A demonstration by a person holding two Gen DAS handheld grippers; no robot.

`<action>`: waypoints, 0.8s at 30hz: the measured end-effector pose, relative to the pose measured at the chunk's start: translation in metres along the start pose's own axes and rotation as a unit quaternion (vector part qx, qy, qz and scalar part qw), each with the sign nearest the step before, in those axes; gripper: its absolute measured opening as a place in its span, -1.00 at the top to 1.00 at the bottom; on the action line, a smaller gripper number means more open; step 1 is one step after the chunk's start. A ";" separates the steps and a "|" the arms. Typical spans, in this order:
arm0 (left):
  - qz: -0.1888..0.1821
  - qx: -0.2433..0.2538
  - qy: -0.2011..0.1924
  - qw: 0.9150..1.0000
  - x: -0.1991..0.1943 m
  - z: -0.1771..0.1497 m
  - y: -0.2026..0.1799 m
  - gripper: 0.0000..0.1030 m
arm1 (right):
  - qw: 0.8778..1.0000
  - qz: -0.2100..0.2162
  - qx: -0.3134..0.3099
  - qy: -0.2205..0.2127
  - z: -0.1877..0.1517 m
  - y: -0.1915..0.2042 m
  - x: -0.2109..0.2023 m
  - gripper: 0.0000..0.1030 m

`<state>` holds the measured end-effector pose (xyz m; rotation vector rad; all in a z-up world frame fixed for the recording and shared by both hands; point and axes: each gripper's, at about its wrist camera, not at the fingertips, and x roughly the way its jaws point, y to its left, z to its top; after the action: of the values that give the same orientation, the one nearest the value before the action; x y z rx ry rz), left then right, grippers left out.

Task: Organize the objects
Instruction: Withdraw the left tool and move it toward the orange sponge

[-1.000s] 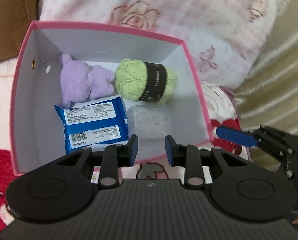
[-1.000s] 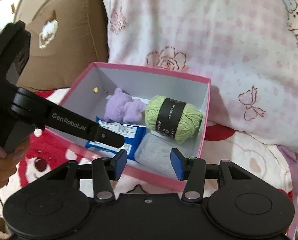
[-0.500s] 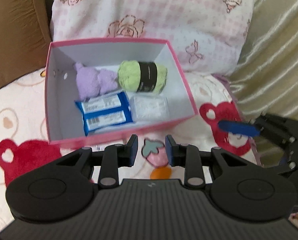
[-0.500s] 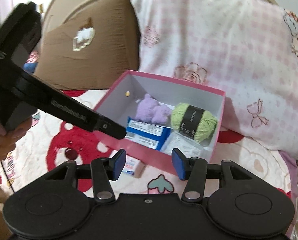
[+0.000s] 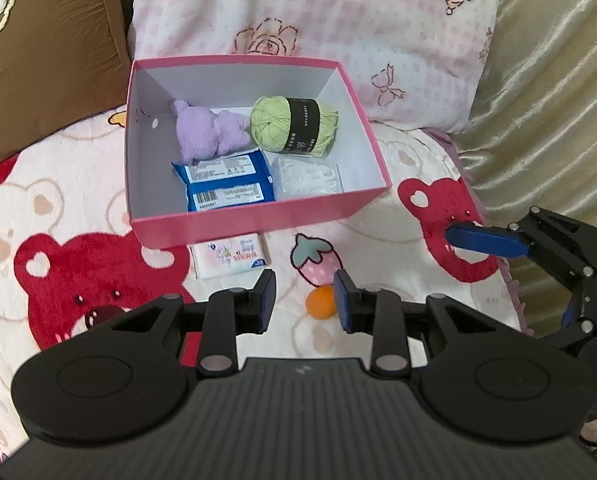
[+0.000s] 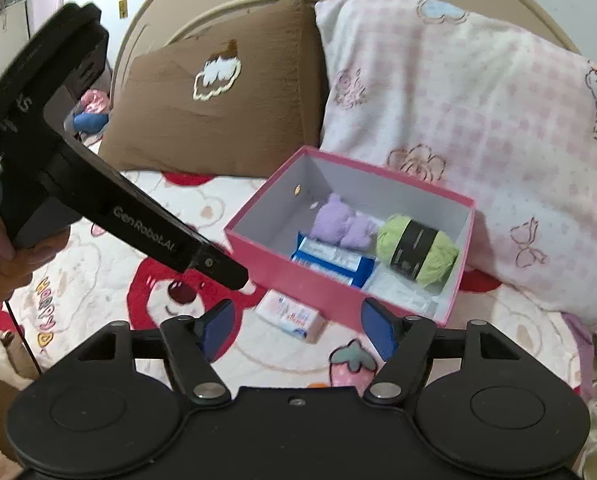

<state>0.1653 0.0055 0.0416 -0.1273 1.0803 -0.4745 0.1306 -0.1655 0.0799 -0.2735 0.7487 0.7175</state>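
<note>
Four items lie in the pink box [image 5: 258, 222] on the bed [image 5: 78, 208]: purple plush [image 5: 208, 134] far left, green yarn ball [image 5: 294, 126] far right, blue packet [image 5: 226, 184] near left, clear pouch [image 5: 308, 178] near right. I see a tissue pack [image 5: 230, 258] touching the box's near wall and an orange ball [image 5: 320, 302] nearer me. My left tool [image 5: 304, 300] is closed to a narrow gap, gripping nothing. My right tool [image 6: 298, 330] is open and empty, its jaws having just been opening
</note>
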 end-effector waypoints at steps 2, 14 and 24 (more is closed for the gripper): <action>-0.001 0.002 -0.004 1.000 -0.002 -0.006 -0.002 0.31 | 1.000 0.004 -0.006 -0.005 -0.004 0.004 -0.002 -0.51; -0.055 -0.035 -0.023 0.998 -0.002 -0.039 0.008 -0.17 | 0.999 0.042 -0.009 0.026 -0.055 0.007 0.015 -0.68; -0.025 0.001 -0.018 1.000 0.024 -0.062 -0.009 -0.41 | 0.998 0.051 -0.014 0.016 -0.077 0.000 0.026 -0.70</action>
<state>0.1177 -0.0044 -0.0044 -0.1602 1.0439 -0.5174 0.1031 -0.1888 0.0068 -0.2744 0.7884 0.8211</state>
